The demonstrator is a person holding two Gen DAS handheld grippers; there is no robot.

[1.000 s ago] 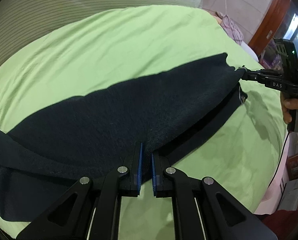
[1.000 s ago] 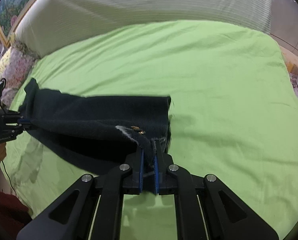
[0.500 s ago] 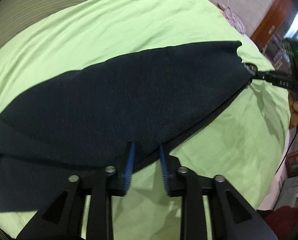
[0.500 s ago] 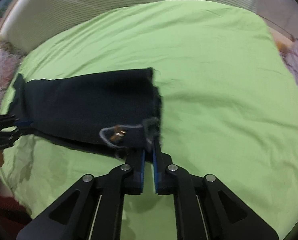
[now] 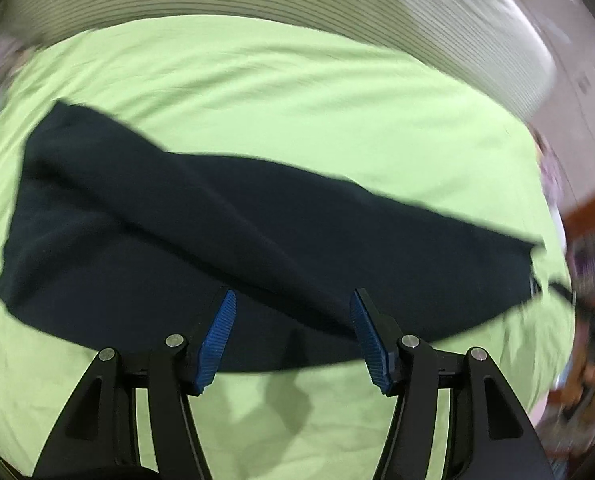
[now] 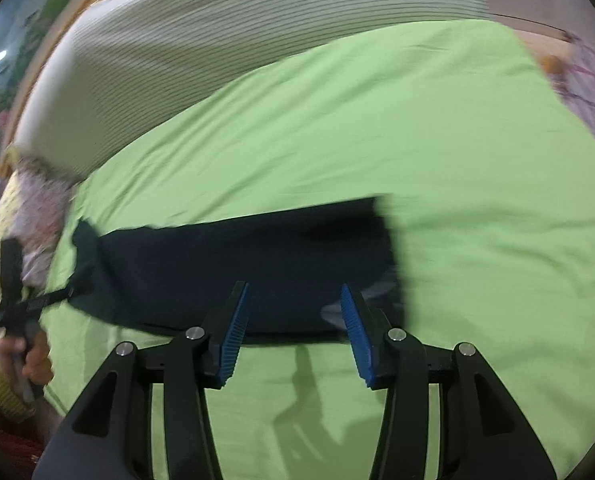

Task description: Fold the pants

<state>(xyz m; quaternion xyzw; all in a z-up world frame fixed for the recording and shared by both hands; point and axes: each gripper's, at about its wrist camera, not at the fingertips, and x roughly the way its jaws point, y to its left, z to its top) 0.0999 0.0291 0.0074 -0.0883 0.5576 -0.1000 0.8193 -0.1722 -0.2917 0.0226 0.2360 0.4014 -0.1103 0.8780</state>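
Dark navy pants (image 5: 257, 240) lie folded lengthwise across a green bed sheet (image 5: 257, 92). They also show in the right wrist view (image 6: 249, 264), with the waist end on the right. My left gripper (image 5: 293, 332) is open and empty, just above the near edge of the pants. My right gripper (image 6: 295, 330) is open and empty at the near edge by the waist end. The left gripper shows small at the left of the right wrist view (image 6: 57, 296), by the leg end. Both views are motion-blurred.
A striped white pillow or headboard cushion (image 6: 237, 48) runs along the far side of the bed. Floral bedding (image 6: 29, 216) lies at the left edge. Bare green sheet (image 6: 477, 200) spreads to the right and in front of the pants.
Both grippers were shut on the pants edge and have opened, letting the pants drop flat on the sheet. Both have pulled back a little and swung their view.
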